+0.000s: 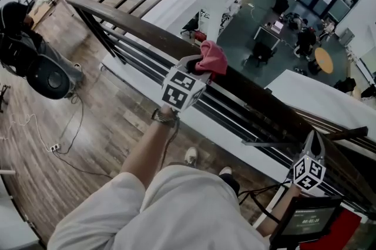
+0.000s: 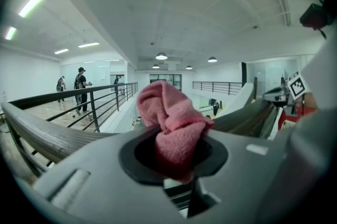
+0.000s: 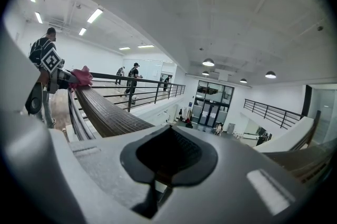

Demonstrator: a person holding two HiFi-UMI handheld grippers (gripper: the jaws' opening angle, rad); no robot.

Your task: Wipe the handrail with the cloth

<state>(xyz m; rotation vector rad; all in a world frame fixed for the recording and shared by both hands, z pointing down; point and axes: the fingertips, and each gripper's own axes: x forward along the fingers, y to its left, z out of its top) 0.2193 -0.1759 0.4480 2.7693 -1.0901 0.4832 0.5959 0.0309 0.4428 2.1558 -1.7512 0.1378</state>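
Note:
A dark wooden handrail runs from upper left to lower right along the balcony edge. My left gripper is shut on a bunched pink cloth, which rests on top of the rail. In the left gripper view the cloth bulges out of the left gripper, with the handrail passing beneath. My right gripper hovers by the rail further right, shut and holding nothing. The right gripper view shows the right gripper over the handrail, with the cloth far along it.
Thin metal bars run under the rail. Beyond it is a drop to a lower floor with desks. A black bag and cables lie on the wood floor. A small screen sits at lower right. People stand far off.

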